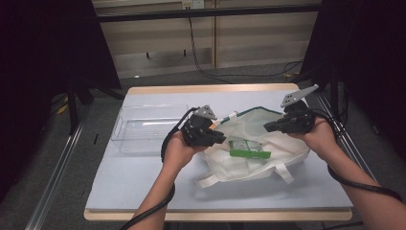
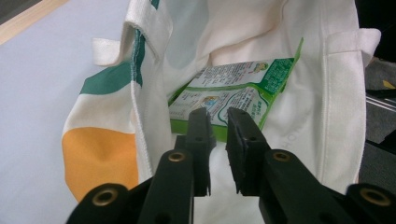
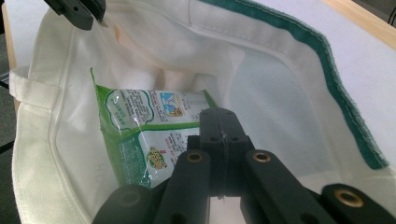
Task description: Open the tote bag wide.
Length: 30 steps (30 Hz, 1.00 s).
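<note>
High view showed a white bag [image 1: 253,143] lying on the counter [image 1: 143,177] with a green packet [image 1: 248,149] in its mouth. The left gripper [image 1: 218,135] sat at the bag's left edge and the right gripper [image 1: 269,127] at its right edge. The right jaws were pressed tight together, seemingly on a fold of cloth. The left jaws were almost together, with a thin gap and nothing between them. The packet lay just past the left jaws, inside the bag. A good way would be to hold the mouth wide, then reach in slowly and straight, so no cloth got pinched with the packet.
</note>
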Available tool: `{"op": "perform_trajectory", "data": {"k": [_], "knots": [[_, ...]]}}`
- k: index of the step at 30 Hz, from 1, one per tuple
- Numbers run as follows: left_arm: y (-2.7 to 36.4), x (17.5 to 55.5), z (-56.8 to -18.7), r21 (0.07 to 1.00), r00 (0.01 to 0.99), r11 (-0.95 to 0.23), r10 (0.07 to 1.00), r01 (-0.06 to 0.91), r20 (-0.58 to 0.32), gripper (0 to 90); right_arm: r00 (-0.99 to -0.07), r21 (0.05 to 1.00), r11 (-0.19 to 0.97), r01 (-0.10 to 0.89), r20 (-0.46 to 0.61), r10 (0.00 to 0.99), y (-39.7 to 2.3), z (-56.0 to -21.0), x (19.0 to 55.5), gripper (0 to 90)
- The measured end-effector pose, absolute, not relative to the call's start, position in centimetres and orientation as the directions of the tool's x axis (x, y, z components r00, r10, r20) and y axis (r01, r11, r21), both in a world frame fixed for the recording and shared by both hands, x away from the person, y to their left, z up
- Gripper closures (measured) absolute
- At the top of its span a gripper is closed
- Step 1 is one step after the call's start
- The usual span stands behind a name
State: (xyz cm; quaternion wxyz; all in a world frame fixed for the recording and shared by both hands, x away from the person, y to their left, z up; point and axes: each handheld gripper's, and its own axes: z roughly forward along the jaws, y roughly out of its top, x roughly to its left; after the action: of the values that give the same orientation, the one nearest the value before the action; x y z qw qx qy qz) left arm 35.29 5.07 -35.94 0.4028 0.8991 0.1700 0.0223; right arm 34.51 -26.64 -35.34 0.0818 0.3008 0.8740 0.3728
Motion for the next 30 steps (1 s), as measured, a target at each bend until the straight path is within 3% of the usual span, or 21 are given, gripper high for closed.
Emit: {"op": "perform_trajectory", "data": {"k": [8,30], "knots": [[5.2,35.6,-36.1,0.730,0.939,-0.615,0.328,0.298,-0.107,88.4,-0.799,0.705,0.532,0.469,0.083,0.595,-26.9,-35.0,34.2,90.0],[5.2,36.3,-35.9,0.723,0.927,-0.617,0.366,0.311,-0.087,90.0,-0.799,0.693,0.537,0.481,0.094,0.595,-28.5,-36.4,31.8,90.0]]}}
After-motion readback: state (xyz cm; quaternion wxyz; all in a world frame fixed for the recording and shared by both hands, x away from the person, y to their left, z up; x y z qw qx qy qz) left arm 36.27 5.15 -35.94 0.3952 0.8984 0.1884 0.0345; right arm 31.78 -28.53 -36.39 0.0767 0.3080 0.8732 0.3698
